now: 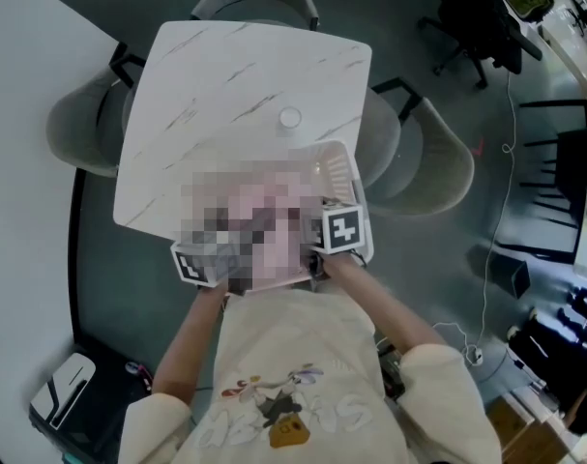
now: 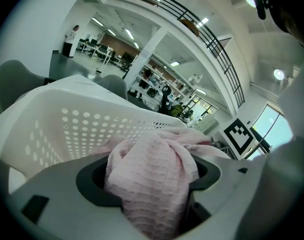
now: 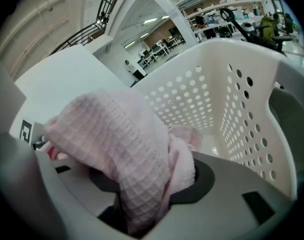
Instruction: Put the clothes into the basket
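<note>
Tabletop [image 1: 245,75] basket [image 1: 343,162] below, both down-tilted grippers [image 2: 152,184] [image 3: 141,184] clutch cloth [image 3: 116,134].

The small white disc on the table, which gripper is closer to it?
Right. In the head view the right gripper is below the small white disc, slightly right; the left gripper is farther, down and left.

The head view looks steeply down from above the person onto the marble desk [image 1: 245,75] and the white basket [image 1: 343,167]. Each gripper view sits low and close behind its own jaws, facing into that basket. Both share the pink cloth [image 2: 152,179] and the perforated walls (the left gripper view also catches the other's marker cube [image 2: 240,134]).
</note>
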`<move>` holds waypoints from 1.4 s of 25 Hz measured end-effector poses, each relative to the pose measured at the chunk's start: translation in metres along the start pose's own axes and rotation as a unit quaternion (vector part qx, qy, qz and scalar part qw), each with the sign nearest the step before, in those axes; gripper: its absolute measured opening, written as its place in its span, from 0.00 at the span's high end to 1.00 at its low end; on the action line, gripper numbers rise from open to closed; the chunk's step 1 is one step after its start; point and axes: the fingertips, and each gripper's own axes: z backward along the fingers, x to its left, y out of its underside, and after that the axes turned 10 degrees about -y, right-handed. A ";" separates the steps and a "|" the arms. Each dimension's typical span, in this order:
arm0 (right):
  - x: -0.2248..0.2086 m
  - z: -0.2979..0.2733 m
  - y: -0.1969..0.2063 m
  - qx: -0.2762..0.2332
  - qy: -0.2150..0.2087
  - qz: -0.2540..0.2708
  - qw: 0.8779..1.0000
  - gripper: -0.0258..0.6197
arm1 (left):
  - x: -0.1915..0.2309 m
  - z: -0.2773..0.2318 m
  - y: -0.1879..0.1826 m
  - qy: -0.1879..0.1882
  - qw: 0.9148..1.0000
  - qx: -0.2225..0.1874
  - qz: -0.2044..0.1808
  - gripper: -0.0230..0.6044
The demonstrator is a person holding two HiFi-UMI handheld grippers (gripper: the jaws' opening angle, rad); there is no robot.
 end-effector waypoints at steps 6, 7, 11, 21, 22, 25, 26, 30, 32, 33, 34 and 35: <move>-0.013 -0.012 0.000 0.006 0.023 0.006 1.000 0.60 | 0.014 -0.014 0.004 -0.009 1.000 0.005 -0.001 0.39; -0.015 -0.014 0.000 0.007 0.026 0.006 1.000 0.60 | 0.016 -0.016 0.004 -0.010 1.000 0.006 -0.001 0.39; -0.022 -0.022 0.002 0.011 0.036 0.006 0.999 0.60 | 0.023 -0.023 0.009 -0.014 1.000 0.012 0.000 0.39; -0.044 -0.038 0.012 0.035 0.068 0.011 0.997 0.61 | 0.040 -0.041 0.024 -0.047 0.998 0.033 -0.001 0.40; -0.046 -0.040 0.012 0.038 0.071 0.013 0.997 0.61 | 0.042 -0.043 0.025 -0.053 0.998 0.033 -0.003 0.41; -0.051 -0.047 0.013 0.046 0.081 0.018 0.996 0.61 | 0.049 -0.048 0.027 -0.061 0.997 0.036 -0.003 0.42; -0.052 -0.048 0.013 0.048 0.083 0.019 0.995 0.61 | 0.051 -0.049 0.028 -0.061 0.998 0.036 -0.001 0.42; -0.057 -0.053 0.015 0.052 0.091 0.023 0.994 0.61 | 0.056 -0.055 0.032 -0.061 0.997 0.040 0.000 0.42; -0.060 -0.055 0.018 0.056 0.097 0.024 0.993 0.61 | 0.060 -0.058 0.036 -0.068 0.997 0.046 -0.003 0.42; -0.062 -0.056 0.019 0.058 0.099 0.025 0.993 0.61 | 0.061 -0.059 0.038 -0.074 0.996 0.049 -0.008 0.42; -0.063 -0.057 0.020 0.060 0.101 0.026 0.993 0.61 | 0.063 -0.060 0.039 -0.079 0.996 0.050 -0.012 0.42; -0.064 -0.058 0.021 0.063 0.102 0.027 0.992 0.61 | 0.064 -0.061 0.040 -0.085 0.995 0.051 -0.017 0.42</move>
